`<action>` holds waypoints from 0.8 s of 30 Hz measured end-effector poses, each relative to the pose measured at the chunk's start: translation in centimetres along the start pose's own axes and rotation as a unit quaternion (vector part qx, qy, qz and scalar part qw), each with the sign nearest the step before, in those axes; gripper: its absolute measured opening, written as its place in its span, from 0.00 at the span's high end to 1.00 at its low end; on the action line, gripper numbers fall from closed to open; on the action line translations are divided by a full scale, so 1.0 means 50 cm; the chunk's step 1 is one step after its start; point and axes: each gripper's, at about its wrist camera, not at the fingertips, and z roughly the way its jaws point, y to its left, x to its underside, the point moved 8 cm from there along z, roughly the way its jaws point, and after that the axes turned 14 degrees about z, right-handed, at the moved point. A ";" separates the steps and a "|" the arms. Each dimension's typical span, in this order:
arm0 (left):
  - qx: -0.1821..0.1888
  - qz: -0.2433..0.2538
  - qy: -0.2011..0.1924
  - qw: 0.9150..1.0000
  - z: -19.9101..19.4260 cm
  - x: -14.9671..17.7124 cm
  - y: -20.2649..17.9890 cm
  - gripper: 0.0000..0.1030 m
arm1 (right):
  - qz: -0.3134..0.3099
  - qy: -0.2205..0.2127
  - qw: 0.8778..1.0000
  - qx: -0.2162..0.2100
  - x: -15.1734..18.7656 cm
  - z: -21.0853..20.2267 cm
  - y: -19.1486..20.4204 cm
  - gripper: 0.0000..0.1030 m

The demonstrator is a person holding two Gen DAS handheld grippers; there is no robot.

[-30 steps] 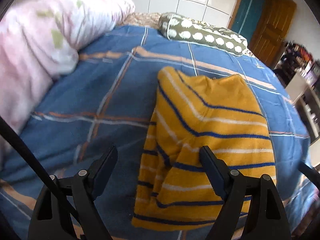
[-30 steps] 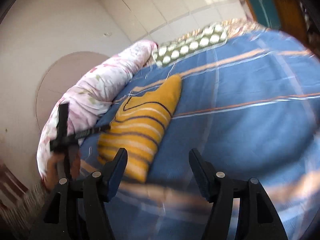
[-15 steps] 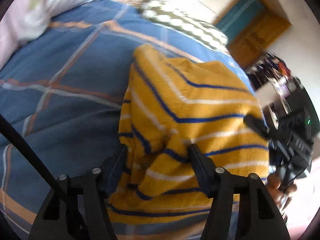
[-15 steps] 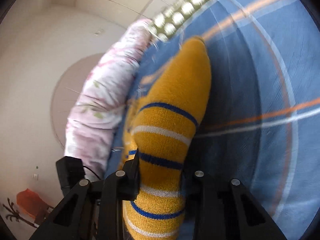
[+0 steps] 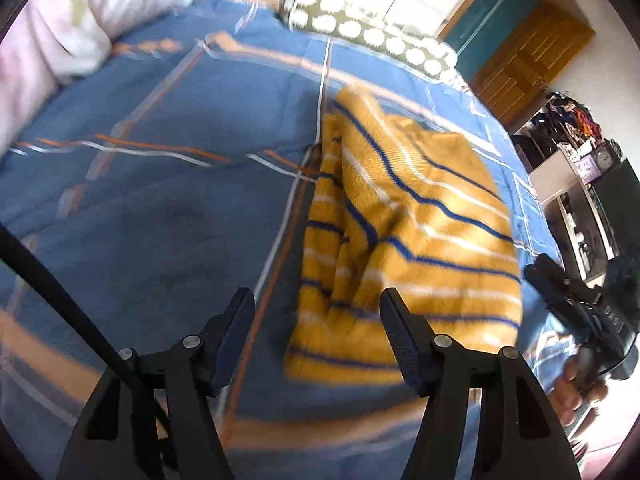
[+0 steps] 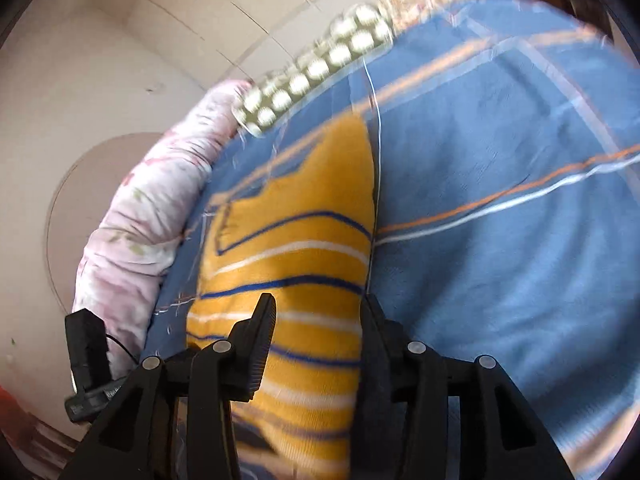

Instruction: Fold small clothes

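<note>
A yellow knit garment with blue and white stripes [image 5: 404, 232] lies folded on the blue bedspread [image 5: 168, 208]. My left gripper [image 5: 316, 312] is open and empty, above the garment's near left corner, its right finger over the cloth. In the right wrist view the garment [image 6: 296, 248] runs away from me, and my right gripper [image 6: 316, 312] hovers over its near end with its jaws apart and nothing pinched. The right gripper also shows in the left wrist view [image 5: 580, 312], held in a hand at the garment's right edge.
A pink floral quilt [image 5: 48, 40] lies rolled along the left of the bed. A green pillow with white dots [image 5: 372, 36] lies at the head. A wooden door [image 5: 524, 56] and cluttered shelves [image 5: 568, 168] stand at the right. A white wall [image 6: 100, 80] is beyond the quilt.
Both grippers have opened and drawn back from the garment's near end. The right one let go of the cloth. The garment lies flatter on the bed.
</note>
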 end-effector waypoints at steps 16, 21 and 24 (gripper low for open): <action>-0.182 -0.024 -0.044 0.982 -0.030 0.086 0.110 0.20 | -0.080 -0.132 0.972 0.178 0.080 -0.193 -0.151 0.48; -0.241 -0.027 -0.019 0.970 0.009 0.062 0.197 0.20 | -0.010 -0.125 0.974 0.187 0.051 -0.175 -0.260 0.48; -0.236 -0.050 -0.006 0.971 0.032 0.062 0.232 0.03 | 0.029 -0.117 0.981 0.155 0.043 -0.172 -0.285 0.47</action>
